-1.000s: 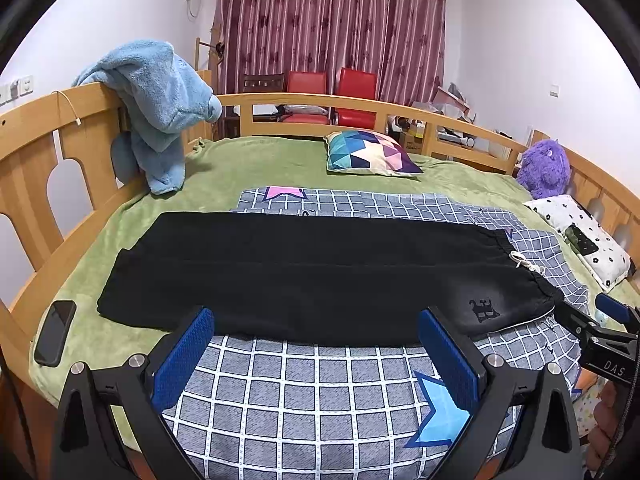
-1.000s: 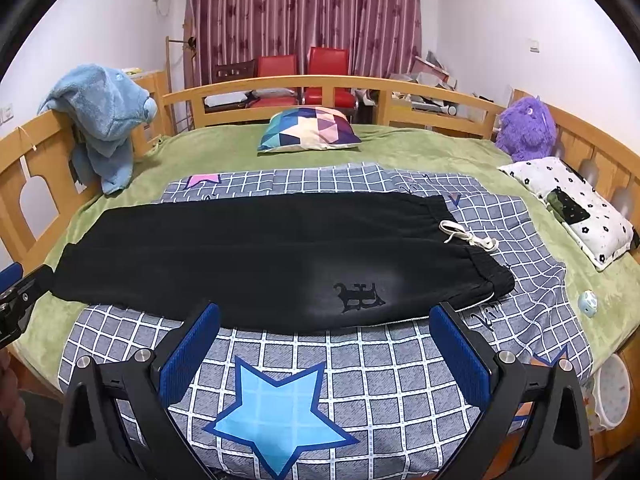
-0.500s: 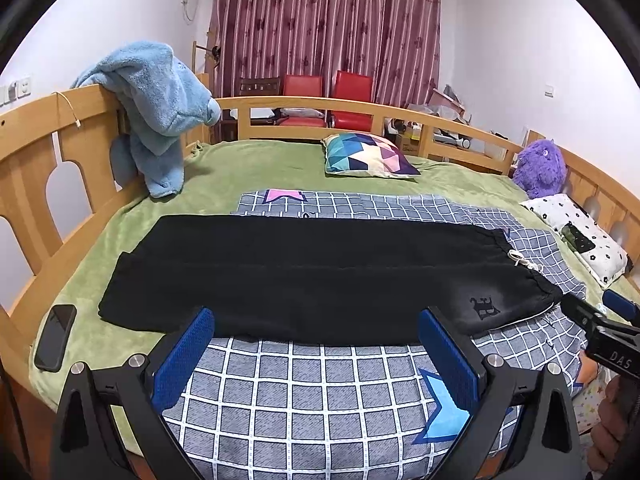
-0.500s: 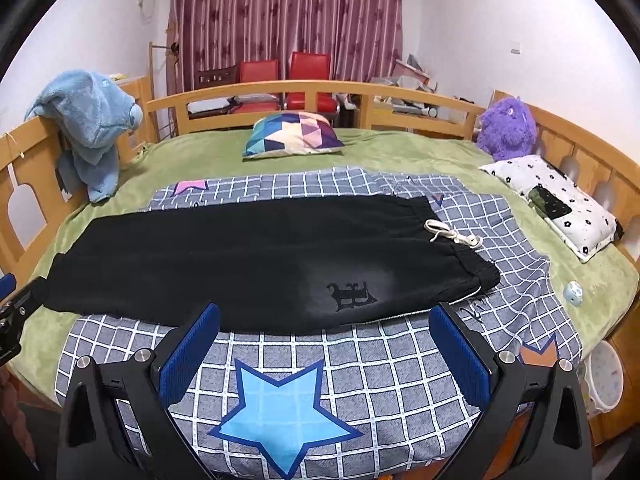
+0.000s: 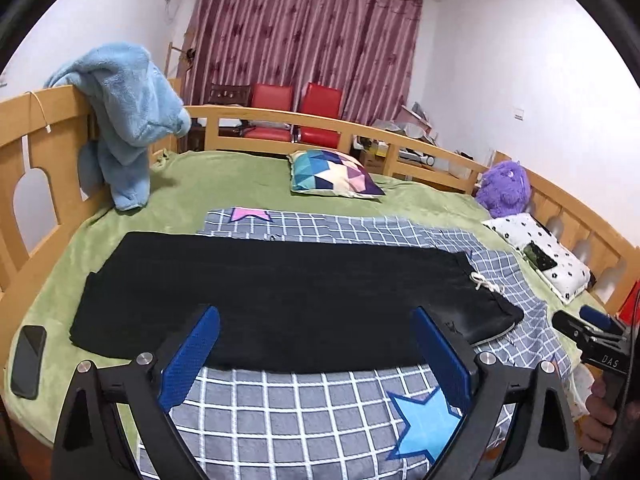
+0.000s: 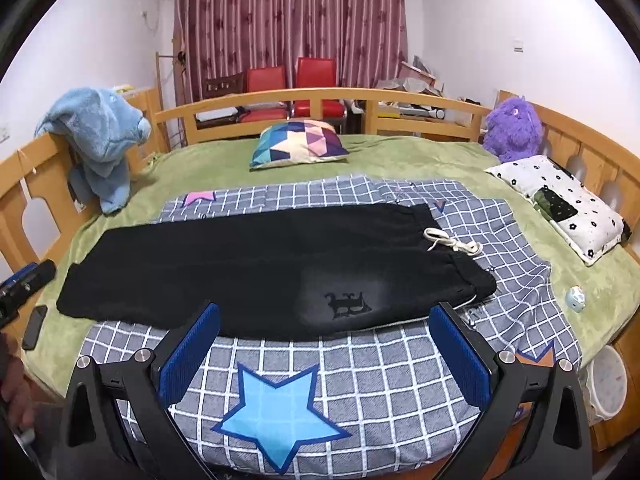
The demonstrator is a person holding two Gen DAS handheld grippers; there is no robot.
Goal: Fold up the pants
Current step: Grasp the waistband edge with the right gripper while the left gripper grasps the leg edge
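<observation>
Black pants [image 5: 280, 292] lie flat across the bed, folded lengthwise, waistband with a white drawstring [image 6: 452, 242] at the right, leg ends at the left. They also show in the right wrist view [image 6: 260, 264]. My left gripper [image 5: 316, 356] is open and empty, hovering over the near edge of the pants. My right gripper [image 6: 324, 352] is open and empty, just in front of the pants near the waist. The right gripper's tip also shows in the left wrist view [image 5: 588, 328].
The pants rest on a grey checked blanket [image 6: 360, 380] over a green bed cover [image 5: 200, 184]. A black phone [image 5: 28, 360] lies at the left edge. A patterned cushion [image 5: 332, 176], purple plush [image 6: 512, 128], white pillow [image 6: 560, 200] and blue towel [image 5: 124, 112] sit around. Wooden rails [image 5: 24, 144] surround the bed.
Both grippers have moved slightly forward and higher over the bed, staying open. The pants have not moved.
</observation>
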